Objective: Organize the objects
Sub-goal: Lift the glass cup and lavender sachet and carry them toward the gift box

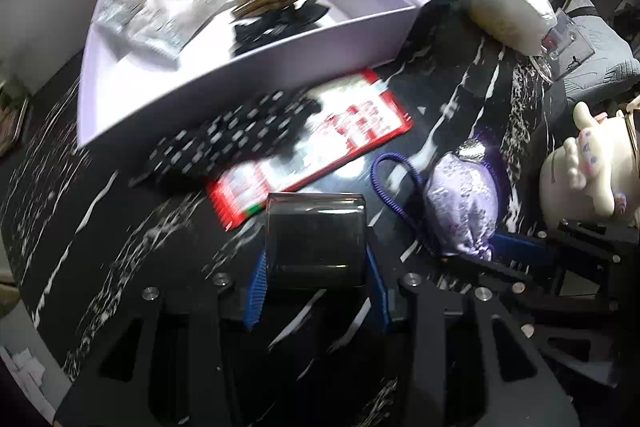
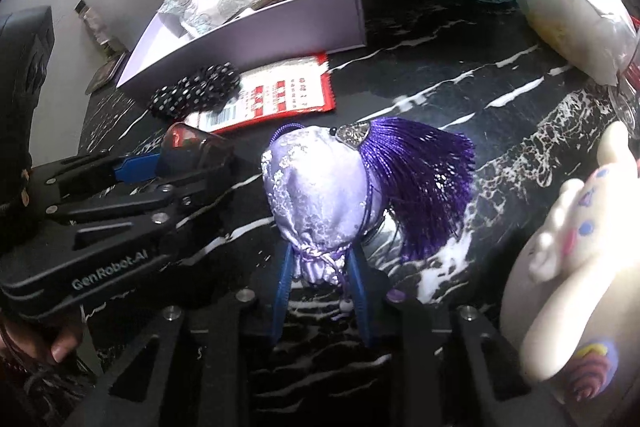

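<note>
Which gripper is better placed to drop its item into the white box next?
Left gripper: its dark translucent block faces the open white cardboard box directly; the right gripper sits farther back.

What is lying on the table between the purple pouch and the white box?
In the right wrist view, only bare black marble table lies between the purple pouch and the white box; the red packet sits slightly left.

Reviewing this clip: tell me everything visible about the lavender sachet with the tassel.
The lavender sachet is a small pouch of shiny, brocade-looking fabric with a pale floral pattern. Its gathered, tied neck sits between the jaws of the right gripper, which are closed on it. At the far end a silver-looking cap holds a dark purple tassel that fans out to the right. A purple cord loop trails from it over the black marbled table.
</note>
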A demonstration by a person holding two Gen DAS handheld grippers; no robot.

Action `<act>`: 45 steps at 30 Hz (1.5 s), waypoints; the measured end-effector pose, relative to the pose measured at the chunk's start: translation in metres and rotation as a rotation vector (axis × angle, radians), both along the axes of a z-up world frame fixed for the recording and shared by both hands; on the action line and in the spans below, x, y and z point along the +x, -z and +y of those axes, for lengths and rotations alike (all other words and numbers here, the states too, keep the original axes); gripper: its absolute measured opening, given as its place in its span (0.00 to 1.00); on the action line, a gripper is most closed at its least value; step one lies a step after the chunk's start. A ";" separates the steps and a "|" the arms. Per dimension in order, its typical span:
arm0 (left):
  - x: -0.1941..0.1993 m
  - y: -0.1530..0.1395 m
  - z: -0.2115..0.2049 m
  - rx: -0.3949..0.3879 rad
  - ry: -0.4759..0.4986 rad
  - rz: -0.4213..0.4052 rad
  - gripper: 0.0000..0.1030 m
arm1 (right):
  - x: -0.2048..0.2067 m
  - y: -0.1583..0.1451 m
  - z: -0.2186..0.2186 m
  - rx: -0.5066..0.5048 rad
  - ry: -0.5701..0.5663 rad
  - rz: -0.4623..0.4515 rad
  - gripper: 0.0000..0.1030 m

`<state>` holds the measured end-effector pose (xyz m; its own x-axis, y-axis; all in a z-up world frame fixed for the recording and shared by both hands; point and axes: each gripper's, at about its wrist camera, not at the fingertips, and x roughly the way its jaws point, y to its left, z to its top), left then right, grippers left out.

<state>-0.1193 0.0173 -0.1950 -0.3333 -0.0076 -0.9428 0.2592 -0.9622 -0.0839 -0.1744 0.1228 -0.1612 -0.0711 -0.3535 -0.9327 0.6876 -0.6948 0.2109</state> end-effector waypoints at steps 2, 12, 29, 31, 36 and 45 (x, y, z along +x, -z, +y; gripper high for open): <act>0.010 0.000 -0.005 0.006 -0.017 -0.005 0.39 | 0.006 0.000 -0.001 -0.004 -0.018 -0.001 0.26; 0.071 -0.008 -0.026 0.005 -0.101 -0.040 0.39 | 0.047 -0.001 -0.010 -0.014 -0.133 -0.022 0.26; 0.098 0.001 -0.035 -0.039 -0.133 -0.056 0.40 | 0.075 -0.033 -0.012 -0.015 -0.238 0.204 0.79; 0.096 0.002 -0.036 -0.034 -0.136 -0.050 0.41 | 0.068 -0.033 -0.015 -0.027 -0.244 0.206 0.80; 0.092 0.003 -0.037 -0.053 -0.133 -0.041 0.42 | 0.058 -0.017 -0.032 -0.012 -0.269 0.202 0.80; 0.092 0.003 -0.039 -0.030 -0.146 -0.018 0.40 | 0.068 0.005 -0.042 0.044 -0.340 0.208 0.85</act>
<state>-0.0274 -0.0222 -0.1977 -0.3097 -0.0833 -0.9472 0.3977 -0.9162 -0.0495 -0.1067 0.0811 -0.1666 -0.1458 -0.3493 -0.9256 0.9049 -0.4251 0.0179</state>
